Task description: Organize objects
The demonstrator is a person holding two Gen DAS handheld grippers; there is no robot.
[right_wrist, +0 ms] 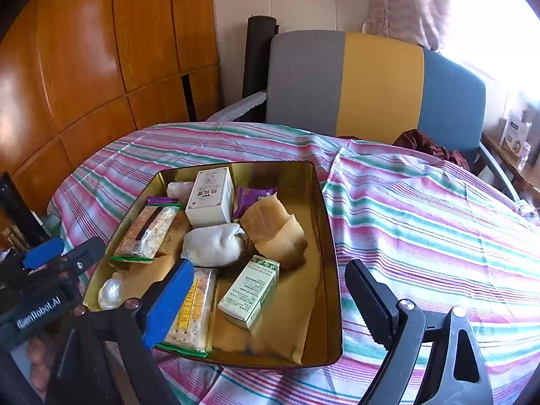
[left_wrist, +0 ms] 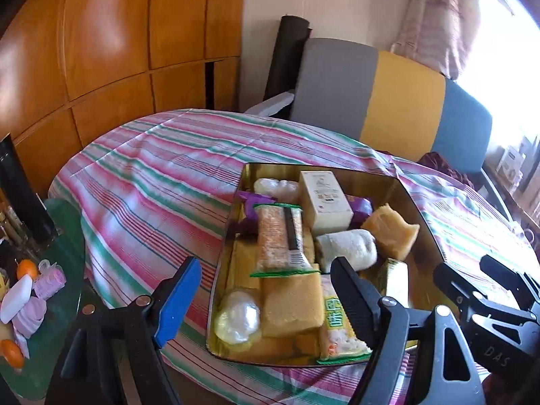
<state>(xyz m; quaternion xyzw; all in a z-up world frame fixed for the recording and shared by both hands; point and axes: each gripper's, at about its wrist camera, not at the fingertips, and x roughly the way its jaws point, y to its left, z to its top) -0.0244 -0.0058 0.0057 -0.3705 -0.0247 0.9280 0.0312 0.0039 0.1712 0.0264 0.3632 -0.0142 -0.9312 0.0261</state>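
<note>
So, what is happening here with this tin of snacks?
A person holds two grippers over a gold tin on a striped cloth. The left gripper and the right gripper are both open and hold nothing. The tin already contains wrapped snacks, a white box and a green box. More small items lie on a side table to the left.

Tray (right_wrist: 324,236): on the striped cloth (right_wrist: 438,222), in front of the chair (right_wrist: 371,81).
Tall box (right_wrist: 211,195): in the tray's far part.
Wrapped bun (right_wrist: 212,244): in the tray, just in front of the tall box.
Small carton (right_wrist: 251,290): in the tray, nearer than the bun.
Side table (left_wrist: 64,236): left of the tray.
</note>
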